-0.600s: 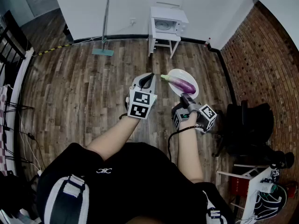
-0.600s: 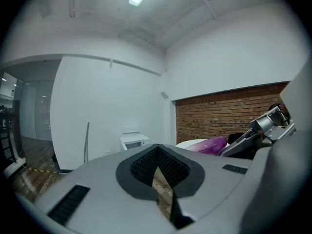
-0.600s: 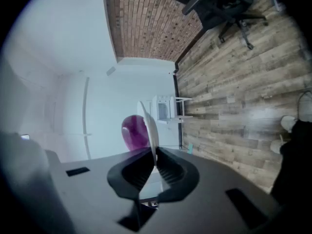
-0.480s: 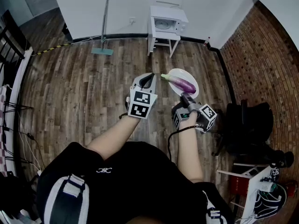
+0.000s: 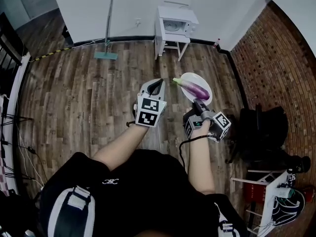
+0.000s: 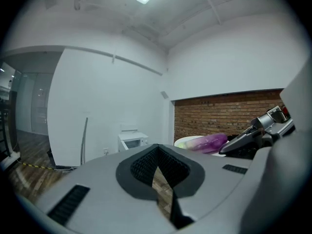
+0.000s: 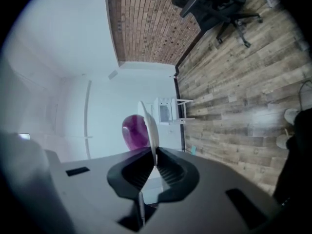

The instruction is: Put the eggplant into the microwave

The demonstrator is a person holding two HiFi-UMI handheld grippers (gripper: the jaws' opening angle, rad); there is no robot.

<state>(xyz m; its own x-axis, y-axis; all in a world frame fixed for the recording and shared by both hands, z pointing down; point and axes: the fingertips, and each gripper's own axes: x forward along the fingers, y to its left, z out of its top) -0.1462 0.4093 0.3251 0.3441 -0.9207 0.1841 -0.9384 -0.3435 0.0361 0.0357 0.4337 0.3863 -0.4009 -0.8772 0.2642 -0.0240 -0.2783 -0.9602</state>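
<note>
I've carried the plate (image 5: 189,78) slightly forward, right gripper (image 5: 198,103) pinching its near rim, eggplant (image 5: 195,89) aboard, left gripper (image 5: 157,83) pressed together, empty; next, walk it level to the microwave (image 5: 174,24).

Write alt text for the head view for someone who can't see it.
The right gripper clamps the rim of a white plate carrying a purple eggplant, above a wooden floor. The left gripper, shut and empty, is beside it. A microwave sits on a white stand by the far wall.

No legible text or numbers anywhere, white emblem (image 5: 111,180) on black shirt (image 5: 148,196) unreadable
</note>
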